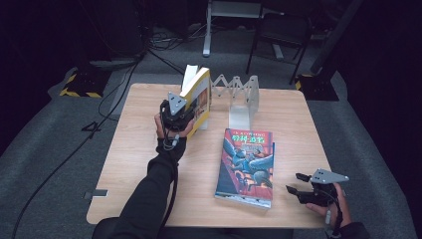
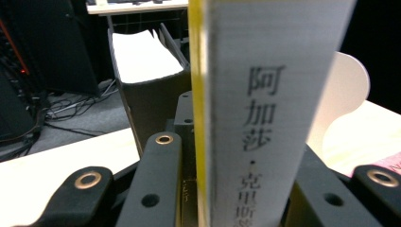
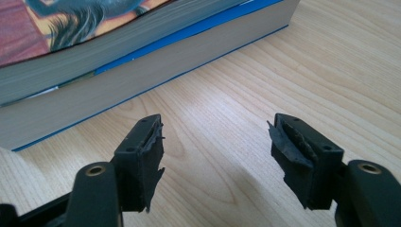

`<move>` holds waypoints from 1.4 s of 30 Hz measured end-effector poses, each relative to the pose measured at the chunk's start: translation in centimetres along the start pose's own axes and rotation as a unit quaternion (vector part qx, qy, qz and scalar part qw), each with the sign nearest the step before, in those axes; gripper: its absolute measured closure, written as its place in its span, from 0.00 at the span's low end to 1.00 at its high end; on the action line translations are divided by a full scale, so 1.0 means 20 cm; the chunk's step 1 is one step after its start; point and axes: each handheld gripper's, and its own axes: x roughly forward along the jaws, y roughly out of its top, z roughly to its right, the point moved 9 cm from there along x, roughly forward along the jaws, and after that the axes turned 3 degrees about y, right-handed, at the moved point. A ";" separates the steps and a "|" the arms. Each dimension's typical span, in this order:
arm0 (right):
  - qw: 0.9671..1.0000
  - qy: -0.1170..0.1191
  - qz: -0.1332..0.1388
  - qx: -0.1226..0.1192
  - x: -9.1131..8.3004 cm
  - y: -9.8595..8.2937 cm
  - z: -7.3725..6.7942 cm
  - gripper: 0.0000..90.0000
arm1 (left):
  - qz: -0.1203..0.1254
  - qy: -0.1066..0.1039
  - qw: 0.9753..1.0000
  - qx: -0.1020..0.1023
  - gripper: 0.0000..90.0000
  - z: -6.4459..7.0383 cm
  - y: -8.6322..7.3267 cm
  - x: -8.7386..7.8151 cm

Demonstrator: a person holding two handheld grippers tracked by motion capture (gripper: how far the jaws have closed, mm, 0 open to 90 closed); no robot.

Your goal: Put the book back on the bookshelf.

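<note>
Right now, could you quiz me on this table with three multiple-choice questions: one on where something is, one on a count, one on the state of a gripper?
1. Where does the blue-covered book lie?
A. Flat on the table, between the two grippers
B. Standing in the white rack
C. On the floor

2. How many books are there?
A. One
B. Two
C. Four

3. How does the right gripper stand?
A. Shut on the blue-covered book
B. Shut on a pen
C. Open, holding nothing

Answers:
1. A: the high view shows it lying cover up on the wooden table.
2. B: besides the flat one, a yellow-edged book is held upright by the left gripper, near the white rack.
3. C: the right gripper view shows its jaws apart over bare wood, short of the book.
</note>
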 end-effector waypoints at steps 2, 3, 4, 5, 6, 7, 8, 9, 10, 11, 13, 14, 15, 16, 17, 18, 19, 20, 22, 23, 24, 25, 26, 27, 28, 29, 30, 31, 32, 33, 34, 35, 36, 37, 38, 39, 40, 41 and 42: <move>1.000 0.001 0.001 0.000 0.00 0.00 0.00 0.38 | 0.000 0.006 1.000 -0.003 0.83 0.01 -0.02 0.01; 1.000 0.000 0.001 -0.001 0.00 0.00 0.00 0.38 | -0.001 0.008 1.000 -0.003 0.83 0.01 -0.03 0.02; 1.000 -0.001 0.001 -0.001 0.00 0.00 0.00 0.38 | -0.003 0.012 1.000 -0.004 0.83 0.01 -0.04 0.02; 1.000 -0.002 0.000 -0.001 0.00 0.00 0.00 0.38 | -0.002 0.018 1.000 -0.006 0.83 0.01 -0.05 0.03; 1.000 -0.002 0.001 -0.001 0.00 0.00 0.00 0.38 | -0.004 0.019 1.000 -0.008 0.83 0.02 -0.06 0.03; 1.000 -0.002 0.000 -0.001 0.00 0.00 0.01 0.38 | -0.005 0.020 1.000 -0.008 0.83 0.02 -0.07 0.04; 1.000 -0.001 0.001 0.000 0.00 0.00 0.00 0.38 | -0.005 0.026 1.000 -0.007 0.83 0.02 -0.08 0.04; 1.000 -0.002 0.002 0.000 0.00 0.00 0.00 0.38 | -0.005 0.027 1.000 -0.007 0.83 0.02 -0.09 0.05; 1.000 -0.001 0.002 0.000 0.00 0.00 0.00 0.38 | -0.005 0.026 1.000 -0.013 0.83 0.02 -0.10 0.05; 1.000 -0.002 0.002 -0.001 0.00 0.00 0.00 0.38 | -0.006 0.030 0.999 -0.014 0.83 0.03 -0.11 0.05; 1.000 0.000 -0.001 -0.002 0.00 0.00 0.00 0.38 | -0.008 0.031 0.999 -0.017 0.83 0.03 -0.14 0.06; 1.000 0.000 -0.002 -0.002 0.00 0.00 0.00 0.38 | -0.007 0.033 0.999 -0.020 0.83 0.03 -0.15 0.06; 1.000 -0.001 -0.002 -0.002 0.00 0.00 0.00 0.38 | -0.008 0.036 0.999 -0.025 0.83 0.03 -0.17 0.07; 1.000 -0.002 -0.003 -0.002 0.00 0.00 0.00 0.38 | -0.006 0.036 0.999 -0.029 0.83 0.04 -0.18 0.07; 1.000 -0.002 -0.004 -0.001 0.00 -0.01 0.01 0.38 | -0.004 0.037 0.999 -0.032 0.83 0.04 -0.19 0.07; 1.000 -0.002 -0.004 -0.001 0.00 -0.01 0.01 0.38 | -0.003 0.040 0.999 -0.031 0.83 0.04 -0.20 0.07; 1.000 -0.002 -0.004 -0.001 0.00 -0.01 0.01 0.38 | -0.001 0.040 0.999 -0.029 0.83 0.04 -0.20 0.07; 1.000 -0.002 -0.004 -0.001 0.00 -0.01 0.01 0.38 | -0.002 0.039 0.999 -0.027 0.83 0.04 -0.20 0.07; 1.000 -0.002 -0.005 -0.001 0.01 -0.01 0.01 0.38 | 0.000 0.041 0.999 -0.035 0.83 0.04 -0.22 0.06; 1.000 -0.002 -0.007 -0.001 0.01 -0.01 0.00 0.37 | 0.003 0.043 0.998 -0.037 0.83 0.04 -0.22 0.06; 1.000 -0.001 -0.008 -0.001 0.01 -0.01 0.00 0.37 | 0.006 0.045 0.998 -0.036 0.83 0.04 -0.23 0.05; 1.000 -0.001 -0.008 -0.002 0.01 -0.01 0.00 0.37 | 0.010 0.050 0.998 -0.034 0.82 0.04 -0.24 0.05; 1.000 -0.001 -0.009 -0.003 0.01 -0.01 0.00 0.37 | 0.013 0.051 0.998 -0.030 0.82 0.05 -0.24 0.04; 1.000 -0.001 -0.012 -0.003 0.01 -0.01 0.00 0.37 | 0.013 0.051 0.998 -0.029 0.82 0.05 -0.25 0.04; 1.000 -0.001 -0.013 -0.003 0.01 -0.01 0.00 0.37 | 0.011 0.056 0.998 -0.026 0.81 0.05 -0.25 0.04; 1.000 -0.001 -0.012 -0.005 0.01 -0.01 0.00 0.37 | 0.012 0.056 0.998 -0.029 0.80 0.05 -0.26 0.04; 1.000 -0.001 -0.013 -0.006 0.01 -0.01 0.00 0.37 | 0.009 0.056 0.998 -0.030 0.80 0.05 -0.27 0.05; 1.000 0.000 -0.013 -0.007 0.02 -0.01 0.00 0.37 | 0.000 0.057 0.998 -0.032 0.78 0.05 -0.29 0.05; 1.000 -0.001 -0.015 -0.006 0.02 -0.02 0.00 0.37 | -0.004 0.058 0.998 -0.036 0.75 0.04 -0.31 0.06; 1.000 -0.001 -0.015 -0.006 0.02 -0.02 0.00 0.37 | -0.008 0.054 0.998 -0.043 0.75 0.04 -0.34 0.06; 1.000 -0.002 -0.017 -0.004 0.02 -0.02 0.00 0.37 | -0.009 0.055 0.997 -0.046 0.75 0.04 -0.36 0.06; 1.000 -0.001 -0.019 -0.004 0.02 -0.02 0.00 0.37 | -0.014 0.055 0.997 -0.047 0.75 0.04 -0.39 0.06; 1.000 -0.001 -0.020 -0.003 0.02 -0.03 0.00 0.37 | -0.014 0.055 0.997 -0.047 0.75 0.04 -0.39 0.06; 1.000 -0.001 -0.020 -0.003 0.02 -0.03 0.00 0.37 | -0.020 0.057 0.997 -0.050 0.75 0.05 -0.41 0.06; 1.000 -0.002 -0.020 -0.004 0.02 -0.03 0.00 0.37 | -0.029 0.060 0.996 -0.053 0.75 0.06 -0.45 0.06; 1.000 -0.001 -0.022 -0.004 0.02 -0.03 0.00 0.37 | -0.040 0.063 0.996 -0.055 0.76 0.07 -0.48 0.06; 1.000 0.001 -0.023 -0.006 0.03 -0.03 -0.01 0.37 | -0.046 0.066 0.995 -0.056 0.78 0.07 -0.51 0.06; 1.000 0.000 -0.024 -0.008 0.03 -0.03 -0.01 0.37 | -0.054 0.068 0.994 -0.060 0.79 0.08 -0.54 0.06; 1.000 0.002 -0.027 -0.008 0.03 -0.03 -0.01 0.37 | -0.058 0.069 0.994 -0.062 0.80 0.08 -0.56 0.06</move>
